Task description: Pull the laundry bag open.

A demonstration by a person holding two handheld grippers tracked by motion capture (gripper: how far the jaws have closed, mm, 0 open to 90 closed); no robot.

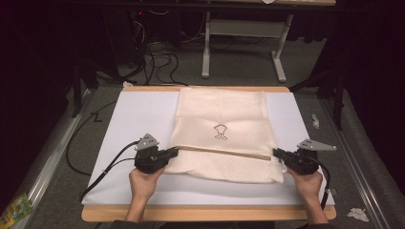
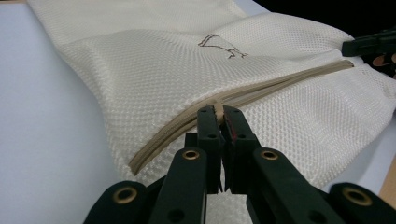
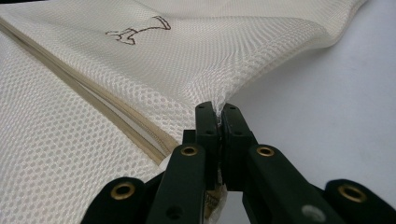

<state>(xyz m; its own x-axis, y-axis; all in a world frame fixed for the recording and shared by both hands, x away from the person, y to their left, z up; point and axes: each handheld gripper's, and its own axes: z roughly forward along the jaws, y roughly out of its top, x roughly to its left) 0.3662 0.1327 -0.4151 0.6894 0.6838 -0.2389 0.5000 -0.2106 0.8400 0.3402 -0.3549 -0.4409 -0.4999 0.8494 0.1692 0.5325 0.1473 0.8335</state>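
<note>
Here, mesh bag (image 1: 224,138), fingers (image 2: 208,122) pinching zipper (image 2: 243,95)

**Cream Mesh Bag on a White Sheet**

The mesh bag (image 1: 222,129) is cream, with a fine honeycomb weave over all its surface. A small dark brown outline drawing (image 1: 220,131) is printed on its middle. The zipper (image 2: 261,88) is beige, a little darker than the mesh. The bag lies on a white sheet (image 1: 136,114), and this sheet covers a light wooden board (image 1: 205,213). The left gripper (image 2: 218,114) and the right gripper (image 3: 217,112) have black jaws with brass-coloured rivets. Each one carries a grey plate (image 1: 148,141) on top. The floor (image 1: 62,181) is grey.
</note>
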